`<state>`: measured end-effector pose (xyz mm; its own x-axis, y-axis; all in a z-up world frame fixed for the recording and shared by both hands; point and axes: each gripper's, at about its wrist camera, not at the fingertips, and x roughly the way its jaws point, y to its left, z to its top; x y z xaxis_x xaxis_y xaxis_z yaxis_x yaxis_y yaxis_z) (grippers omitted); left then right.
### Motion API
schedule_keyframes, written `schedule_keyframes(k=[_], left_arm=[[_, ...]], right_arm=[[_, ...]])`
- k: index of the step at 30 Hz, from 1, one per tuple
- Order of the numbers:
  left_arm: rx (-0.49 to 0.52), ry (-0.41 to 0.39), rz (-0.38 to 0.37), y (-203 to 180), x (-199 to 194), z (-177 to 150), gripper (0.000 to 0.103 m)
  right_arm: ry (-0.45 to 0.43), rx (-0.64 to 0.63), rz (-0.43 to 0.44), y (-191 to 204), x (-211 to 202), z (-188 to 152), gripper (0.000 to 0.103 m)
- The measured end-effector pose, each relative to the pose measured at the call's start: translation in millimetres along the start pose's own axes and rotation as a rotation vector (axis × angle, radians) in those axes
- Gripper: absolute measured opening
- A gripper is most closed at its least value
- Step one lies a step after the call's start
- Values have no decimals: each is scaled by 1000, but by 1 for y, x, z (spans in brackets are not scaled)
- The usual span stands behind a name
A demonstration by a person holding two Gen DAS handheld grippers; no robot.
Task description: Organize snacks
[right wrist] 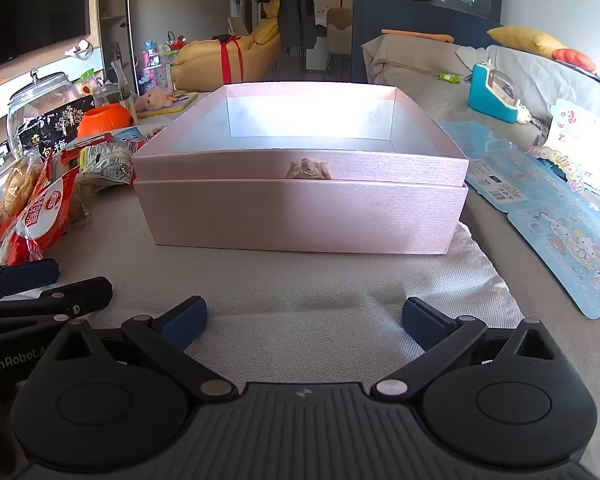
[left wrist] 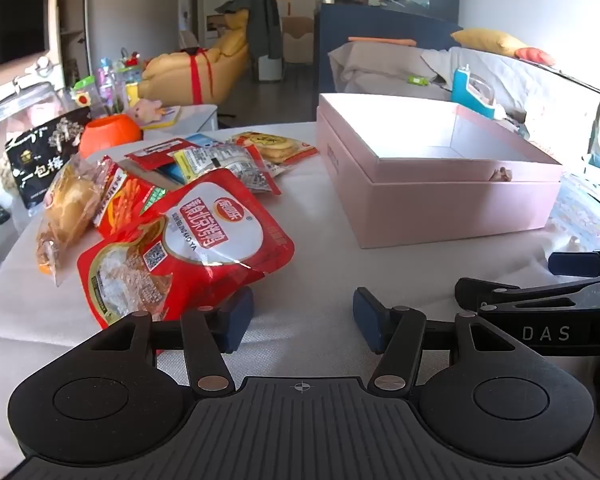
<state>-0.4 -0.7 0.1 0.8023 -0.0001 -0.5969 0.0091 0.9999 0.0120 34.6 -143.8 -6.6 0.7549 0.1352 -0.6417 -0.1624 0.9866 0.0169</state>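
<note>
Nearest of all are the two claws, side by side and angled down over the cloth-covered surface (right wrist: 300, 312). On the left, the left claw (left wrist: 303, 322) has its navy pads parted with nothing between them, though its left pad sits just beside the corner of the big red snack pouch (left wrist: 204, 240). The right claw (right wrist: 303, 325) is spread wider still, gripping nothing, with only bare woven cloth between its pads.

Going from the left: a heap of snacks crowds that side of the surface, at least five packets. I count a clear-wrapped bread roll (left wrist: 66, 210), a red packet with stick biscuits (left wrist: 126, 196), the glossy red pouch in front, a crinkly pale packet (left wrist: 224, 164), and a biscuit packet (left wrist: 278, 148) furthest back. Behind them stand a black bag (left wrist: 40, 156) and an orange pumpkin-shaped pot (left wrist: 108, 132).

In the middle sits one pink cardboard box (right wrist: 300, 216), rectangular, lidless, with a white inside. Open cloth lies between it and the claws. To its right are flat blue cartoon sheets (right wrist: 564, 256) near the edge.
</note>
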Motion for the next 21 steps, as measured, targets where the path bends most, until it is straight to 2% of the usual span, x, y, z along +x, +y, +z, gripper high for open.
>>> schedule_keyframes(k=[21], left_arm=[[-14, 5, -11, 1, 0, 0, 62]], right_arm=[[2, 0, 0, 1, 1, 0, 103]])
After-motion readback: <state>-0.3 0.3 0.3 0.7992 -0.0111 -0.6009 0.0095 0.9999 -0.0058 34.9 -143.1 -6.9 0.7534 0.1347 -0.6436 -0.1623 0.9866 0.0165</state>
